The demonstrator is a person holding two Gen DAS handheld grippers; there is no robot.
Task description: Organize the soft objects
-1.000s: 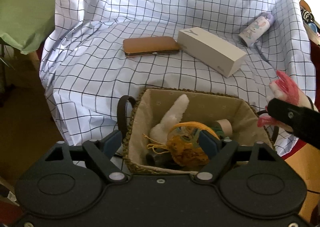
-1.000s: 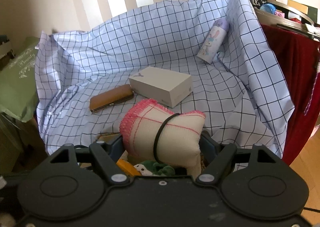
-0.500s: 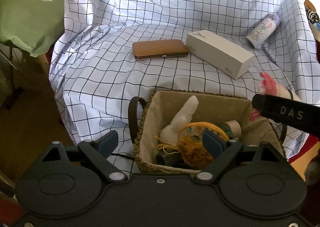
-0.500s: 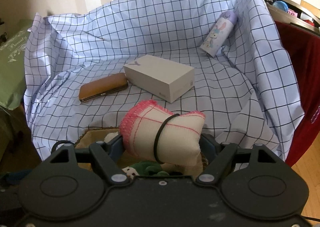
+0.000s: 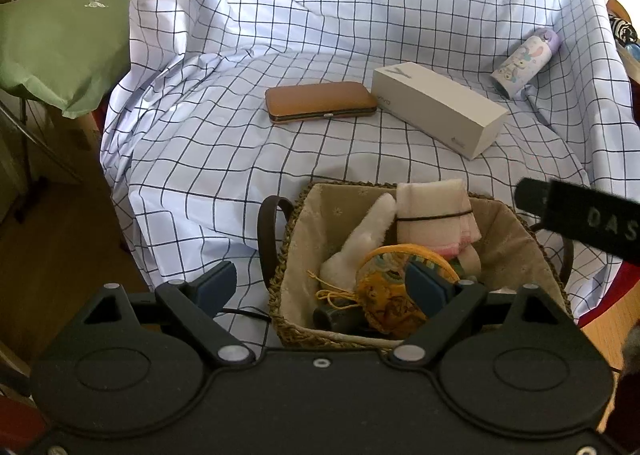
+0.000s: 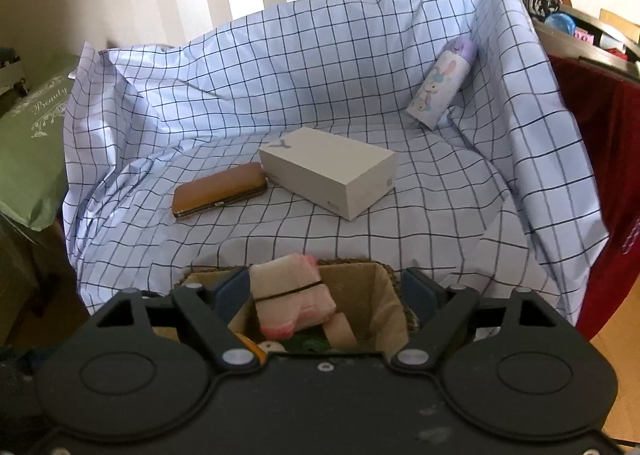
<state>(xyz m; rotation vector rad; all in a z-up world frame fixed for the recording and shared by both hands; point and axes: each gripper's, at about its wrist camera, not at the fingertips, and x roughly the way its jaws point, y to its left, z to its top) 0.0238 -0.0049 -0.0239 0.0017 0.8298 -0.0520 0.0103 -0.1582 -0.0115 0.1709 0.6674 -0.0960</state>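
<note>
We see our right gripper [image 6: 328, 291] above woven basket [image 5: 344, 335], jaws just been opening, wide apart, nothing pressed between pads. Banded cloth bundle [image 6: 294, 301] lies free inside basket, leaning on liner. Beside it: white plush ear [image 5: 362, 243], yellow embroidered pouch [image 5: 390, 301]. Our left gripper [image 5: 322, 287] spread too, right finger over pouch, gripping nothing. On checked sheet [image 5: 224, 159]: brown case [image 5: 320, 101] touching white box [image 5: 436, 109]; bunny-print bottle [image 5: 524, 63] well apart.

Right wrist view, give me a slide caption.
Open right gripper above the basket, rolled towel lying inside.
</note>
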